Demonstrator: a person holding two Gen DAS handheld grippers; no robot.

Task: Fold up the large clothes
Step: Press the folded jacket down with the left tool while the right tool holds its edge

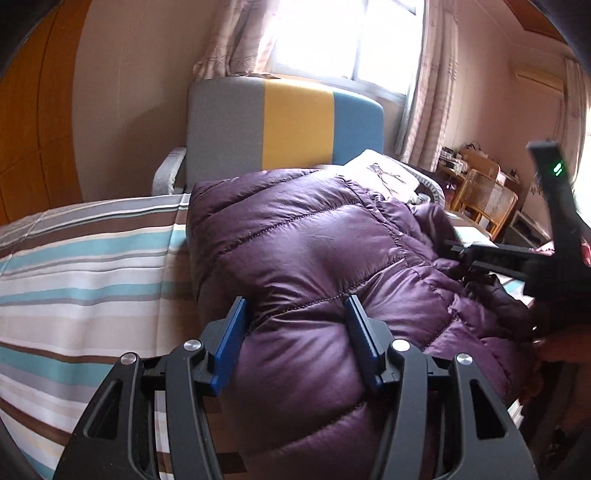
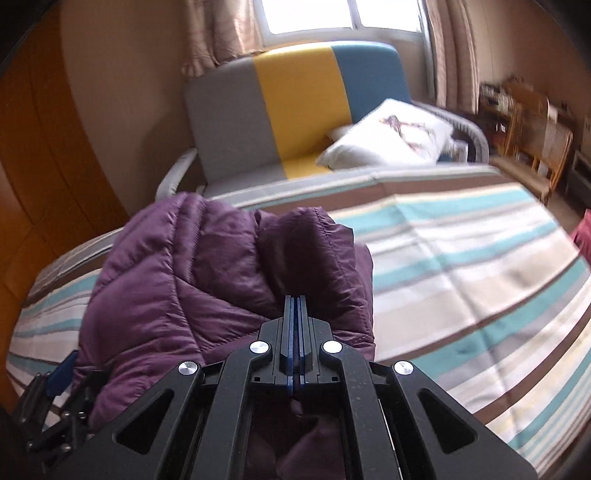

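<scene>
Purple down jacket (image 1: 314,240) lies bunched on striped bedsheet (image 1: 85,266), in front of grey-yellow-blue headboard (image 1: 288,122). Left gripper (image 1: 295,314) half spread, a puffed fold of jacket bulging between its blue pads and touching both. Right gripper (image 2: 296,306) pressed together, pinching jacket fabric. White pillow (image 2: 391,140) beyond jacket.

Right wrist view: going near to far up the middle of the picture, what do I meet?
Shut right gripper → puffy purple quilted jacket → striped brown, teal and white bedspread → white printed pillow → grey, yellow and blue padded sofa back → bright window.
</scene>
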